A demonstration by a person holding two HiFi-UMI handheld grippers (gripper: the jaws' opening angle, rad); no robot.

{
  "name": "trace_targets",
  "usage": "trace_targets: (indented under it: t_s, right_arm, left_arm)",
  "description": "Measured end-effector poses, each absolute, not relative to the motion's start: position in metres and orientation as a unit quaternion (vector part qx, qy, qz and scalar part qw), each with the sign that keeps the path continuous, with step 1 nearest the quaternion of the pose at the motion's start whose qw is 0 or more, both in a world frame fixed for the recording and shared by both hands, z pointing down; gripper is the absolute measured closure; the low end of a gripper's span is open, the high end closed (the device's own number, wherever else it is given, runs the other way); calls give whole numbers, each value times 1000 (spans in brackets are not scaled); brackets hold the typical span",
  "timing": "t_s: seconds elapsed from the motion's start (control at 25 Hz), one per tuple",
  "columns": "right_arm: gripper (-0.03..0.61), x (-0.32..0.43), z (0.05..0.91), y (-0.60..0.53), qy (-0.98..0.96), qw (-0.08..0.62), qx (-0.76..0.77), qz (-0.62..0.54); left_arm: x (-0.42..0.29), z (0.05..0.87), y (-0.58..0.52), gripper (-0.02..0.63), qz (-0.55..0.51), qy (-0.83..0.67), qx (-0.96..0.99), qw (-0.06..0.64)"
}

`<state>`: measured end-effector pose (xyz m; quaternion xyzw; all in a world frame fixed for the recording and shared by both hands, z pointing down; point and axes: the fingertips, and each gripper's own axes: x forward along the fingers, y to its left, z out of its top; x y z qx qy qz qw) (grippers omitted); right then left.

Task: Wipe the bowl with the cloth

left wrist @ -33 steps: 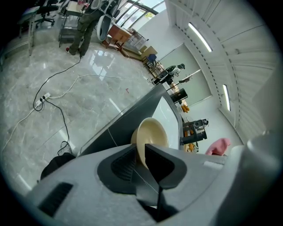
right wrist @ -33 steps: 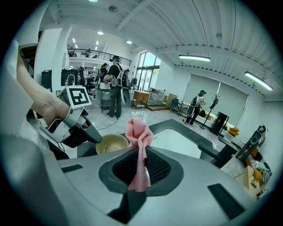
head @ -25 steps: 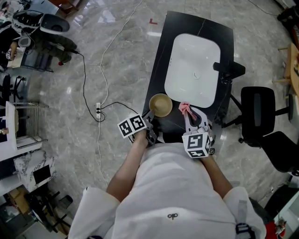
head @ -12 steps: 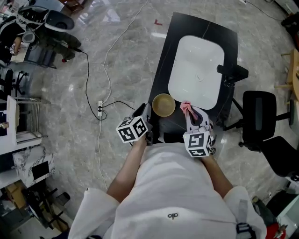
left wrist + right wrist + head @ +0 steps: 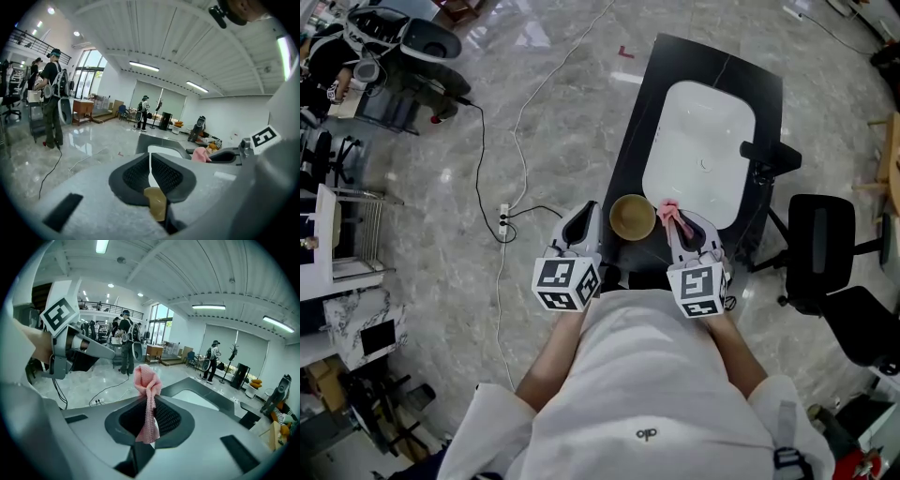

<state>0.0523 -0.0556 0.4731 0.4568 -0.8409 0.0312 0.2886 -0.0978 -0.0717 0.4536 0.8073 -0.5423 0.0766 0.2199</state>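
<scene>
1. The black counter (image 5: 712, 62) stands directly ahead of the person. Its long axis runs away from the body.
2. The white sink (image 5: 698, 150) is set into the counter, with its long axis along the same line.
3. The left gripper (image 5: 584, 211) is held to the left of the bowl and points away from the person.
   - Its jaws have just been closing and now stand almost together.
   - Only a thin slit remains between the pads (image 5: 166, 176), and nothing is pressed between them.
   - A tan patch shows low in the gap behind the pads. It cannot be told whether this is the bowl.
4. The right gripper (image 5: 680, 223) is parallel to the left one, on the bowl's right side. Its jaws are clamped on the cloth.
5. The bowl (image 5: 632, 217) is tan and round. It sits upright with its mouth facing up, on the counter strip just in front of the sink's near edge and between the two gripper tips. From the head view it appears clear of both.
6. The cloth (image 5: 670, 212) is pink and bunched into a narrow strip.
   - In the right gripper view its long axis follows the seam between the jaws.
   - A knotted end stands above the pads and a tail hangs below them.
   - In the head view the free end points toward the sink, just beside the bowl's rim.
</scene>
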Motion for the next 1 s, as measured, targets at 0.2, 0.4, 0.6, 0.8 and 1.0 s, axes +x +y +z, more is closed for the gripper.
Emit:
trace_targets:
  t_s: [0.2,0.4,0.6,0.8,1.0]
  right_arm:
    - [551,33,441,-56,-869,238,431,48]
    - [551,15,403,-52,-895,175,407,53]
    - [551,13,374,-47,-907,120,400,50]
    - [551,15,368,-41,-918,93,380,63]
    - [551,13,378,-36,-919,94,371,92]
  left_arm:
    - [-89,425,-66,601,59,-517,832,194]
    - [-73,398,-58,601,51,-491,857,151]
    - [-66,385,-50,601,32,-476,868,141]
    - [-63,384,-46,601,33,-468,873,135]
    - [-65,381,-43,601,34,-464,875,134]
